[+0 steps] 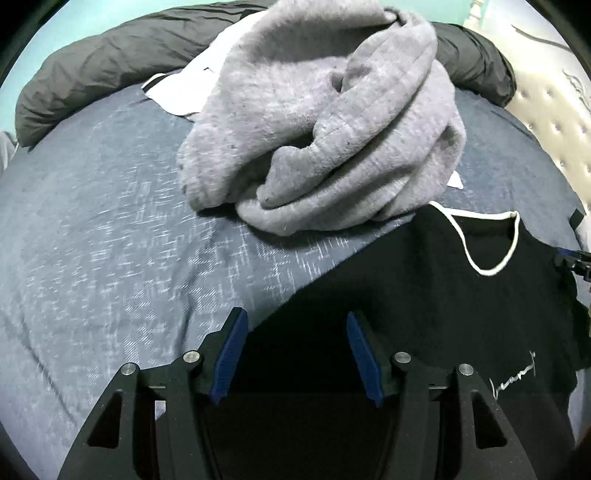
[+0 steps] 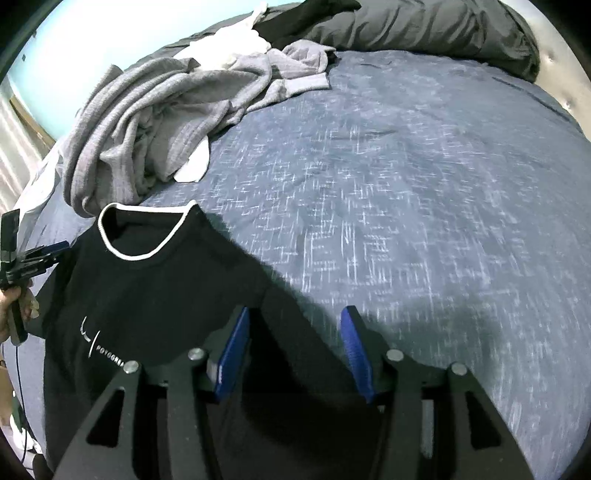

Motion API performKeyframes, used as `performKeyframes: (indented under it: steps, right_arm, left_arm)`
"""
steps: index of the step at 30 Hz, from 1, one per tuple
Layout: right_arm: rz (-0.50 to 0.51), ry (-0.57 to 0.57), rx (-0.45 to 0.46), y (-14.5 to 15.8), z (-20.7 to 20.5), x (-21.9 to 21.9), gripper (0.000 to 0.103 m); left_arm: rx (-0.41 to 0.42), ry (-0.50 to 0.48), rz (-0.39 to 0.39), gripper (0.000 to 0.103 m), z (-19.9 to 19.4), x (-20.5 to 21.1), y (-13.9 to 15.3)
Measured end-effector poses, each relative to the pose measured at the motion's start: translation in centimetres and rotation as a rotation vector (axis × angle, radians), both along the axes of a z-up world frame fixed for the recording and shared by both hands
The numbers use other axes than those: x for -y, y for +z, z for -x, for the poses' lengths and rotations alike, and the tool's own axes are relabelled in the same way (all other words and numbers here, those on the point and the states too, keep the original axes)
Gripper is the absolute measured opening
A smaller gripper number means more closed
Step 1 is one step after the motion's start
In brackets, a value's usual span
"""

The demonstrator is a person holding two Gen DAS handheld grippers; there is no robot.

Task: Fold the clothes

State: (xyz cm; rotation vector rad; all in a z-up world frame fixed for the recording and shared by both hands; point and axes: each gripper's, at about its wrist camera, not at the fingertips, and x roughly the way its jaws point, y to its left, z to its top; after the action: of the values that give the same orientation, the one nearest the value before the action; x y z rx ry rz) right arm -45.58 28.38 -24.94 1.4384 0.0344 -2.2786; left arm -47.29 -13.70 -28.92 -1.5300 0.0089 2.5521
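A black T-shirt with a white-trimmed collar and small white lettering lies spread on the blue bed cover. My left gripper is open, its blue pads over the shirt's left sleeve edge. My right gripper is open over the shirt's right sleeve. Each gripper shows at the edge of the other's view: the right one and the left one. A crumpled grey garment lies just beyond the shirt's collar.
White clothing lies under the grey pile. A dark grey duvet runs along the far side of the bed. A tufted headboard stands at the right. Open blue cover stretches to the shirt's right.
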Motion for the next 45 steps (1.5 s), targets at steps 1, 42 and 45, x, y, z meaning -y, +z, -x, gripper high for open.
performKeyframes:
  steps: [1,42,45]
  right_arm:
    - [0.002,0.005,0.005,-0.2,0.3,0.2,0.052]
    - [-0.236,0.058,-0.124,-2.2,9.7,6.4,0.011]
    - [-0.213,0.058,-0.144,-1.4,9.0,5.8,0.027]
  left_arm:
    - [0.004,-0.001,-0.005,0.060,0.3,-0.1,-0.2]
    - [-0.061,-0.024,0.108,0.012,5.5,-1.4,-1.9]
    - [-0.076,-0.004,0.086,0.017,4.2,-0.8,-0.3]
